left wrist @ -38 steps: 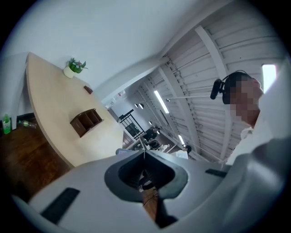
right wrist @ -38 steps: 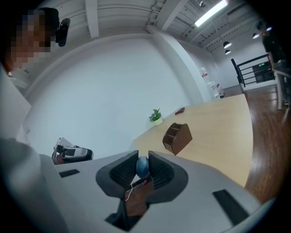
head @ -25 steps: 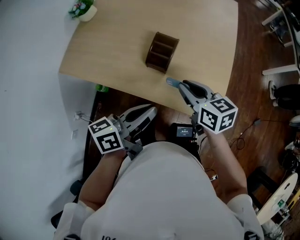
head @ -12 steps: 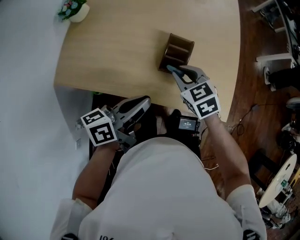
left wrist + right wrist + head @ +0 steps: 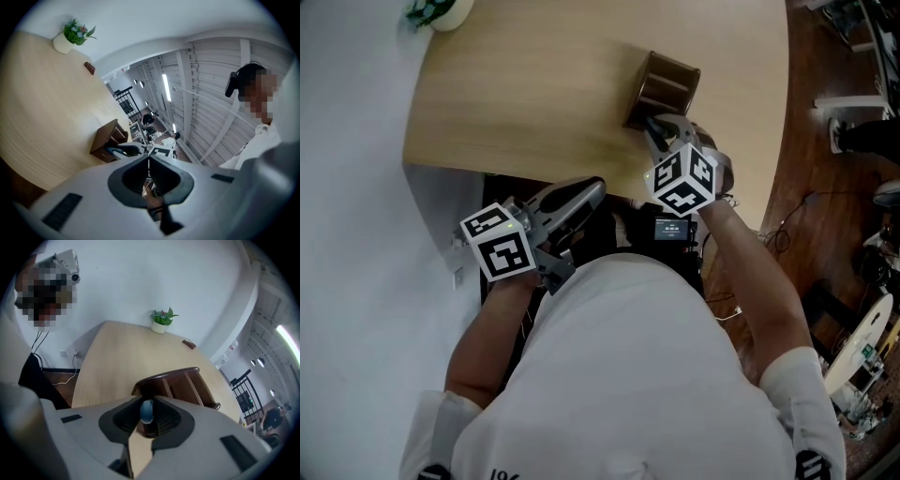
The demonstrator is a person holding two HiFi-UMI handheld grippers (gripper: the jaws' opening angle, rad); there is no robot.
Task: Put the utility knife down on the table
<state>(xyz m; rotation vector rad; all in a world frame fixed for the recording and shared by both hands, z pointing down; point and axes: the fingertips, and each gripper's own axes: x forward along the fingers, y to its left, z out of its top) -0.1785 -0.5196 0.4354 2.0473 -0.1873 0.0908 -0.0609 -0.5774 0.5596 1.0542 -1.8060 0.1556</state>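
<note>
Right gripper [image 5: 147, 401] clamping blue-tipped grey utility knife [image 5: 146, 412]; dark brown wooden compartment box [image 5: 180, 383] sitting just ahead of it. Left gripper [image 5: 149, 161] resting closed (empty).

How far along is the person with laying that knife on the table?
Done: the knife is clamped in the right tool, over the table beside the wooden box. In hand: that tool tilts down toward the wood. Left: set the knife on the bare tabletop and let go. The left tool is shut, empty, off the table's near edge.
</note>
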